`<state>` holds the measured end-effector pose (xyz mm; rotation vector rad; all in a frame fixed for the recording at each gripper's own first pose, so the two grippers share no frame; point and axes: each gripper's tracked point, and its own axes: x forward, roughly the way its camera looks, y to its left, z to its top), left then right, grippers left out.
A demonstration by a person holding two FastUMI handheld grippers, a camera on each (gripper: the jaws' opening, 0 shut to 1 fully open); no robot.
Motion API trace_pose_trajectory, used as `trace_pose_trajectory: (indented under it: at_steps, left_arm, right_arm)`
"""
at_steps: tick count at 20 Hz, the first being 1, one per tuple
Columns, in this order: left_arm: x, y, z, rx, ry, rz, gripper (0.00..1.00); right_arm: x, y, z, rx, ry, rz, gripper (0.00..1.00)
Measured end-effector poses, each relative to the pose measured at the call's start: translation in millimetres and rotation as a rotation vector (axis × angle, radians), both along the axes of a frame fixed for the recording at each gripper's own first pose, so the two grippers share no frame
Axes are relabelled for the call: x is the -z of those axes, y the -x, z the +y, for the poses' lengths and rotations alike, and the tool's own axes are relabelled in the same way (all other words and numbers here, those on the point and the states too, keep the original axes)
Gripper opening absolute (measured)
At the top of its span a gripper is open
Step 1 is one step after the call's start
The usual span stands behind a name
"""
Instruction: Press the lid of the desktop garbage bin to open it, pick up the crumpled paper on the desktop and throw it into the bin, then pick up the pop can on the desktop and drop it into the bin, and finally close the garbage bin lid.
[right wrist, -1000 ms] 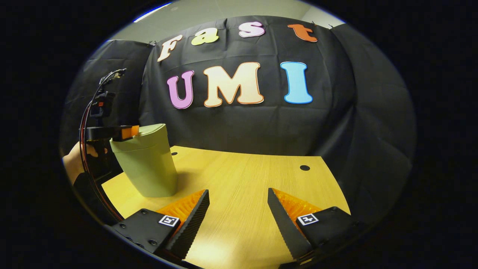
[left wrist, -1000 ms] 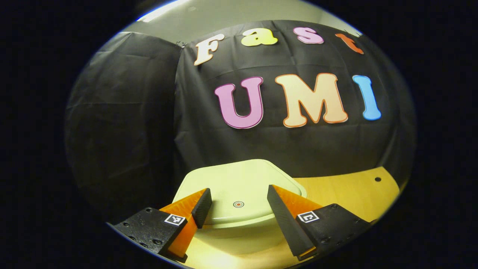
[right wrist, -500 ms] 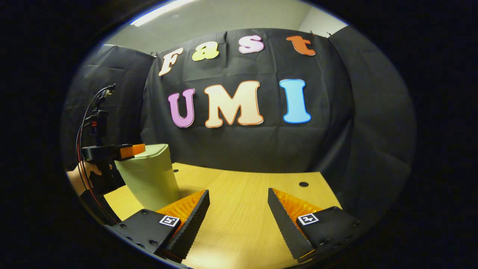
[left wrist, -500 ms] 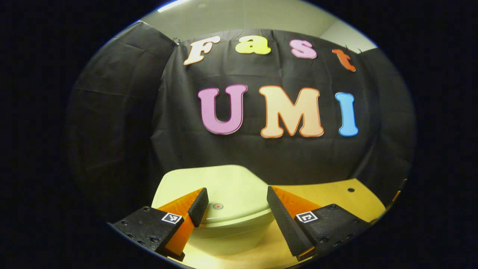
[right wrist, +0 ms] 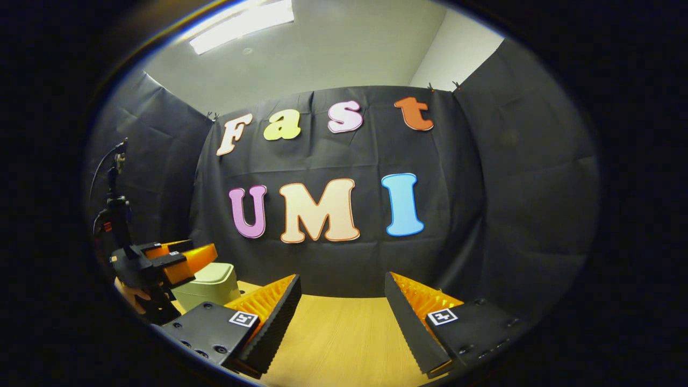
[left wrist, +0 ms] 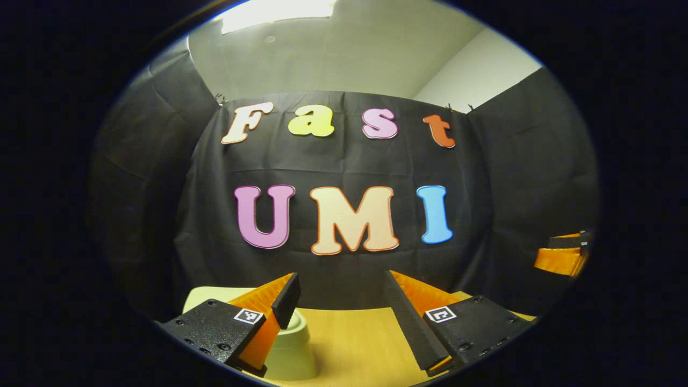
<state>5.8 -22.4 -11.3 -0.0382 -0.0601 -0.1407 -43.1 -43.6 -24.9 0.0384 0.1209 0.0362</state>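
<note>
The left gripper view looks level over the wooden desktop toward the booth's back wall, the pale green bin close at 7 o'clock. The right gripper view faces the same wall from farther right, the bin at 8 o'clock. Both share the wall, desktop, bin and ceiling.

A recording booth set up inside an office-like room: black cloth walls hang around a light wooden worktop, with a plain white ceiling and a fluorescent ceiling light panel above.
</note>
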Motion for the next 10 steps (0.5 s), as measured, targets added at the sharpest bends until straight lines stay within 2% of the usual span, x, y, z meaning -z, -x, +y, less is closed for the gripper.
trace_pose_trajectory:
  at_steps: [6,10]
  left_arm:
    - [-3,15,-46,0.121,0.022,0.005,0.93]
    - [-11,14,-54,0.15,0.054,0.005,0.93]
  right_arm:
    - [-18,6,0,0.015,0.022,-0.039,0.98]
    - [-30,6,-1,0.032,0.022,-0.066,0.98]
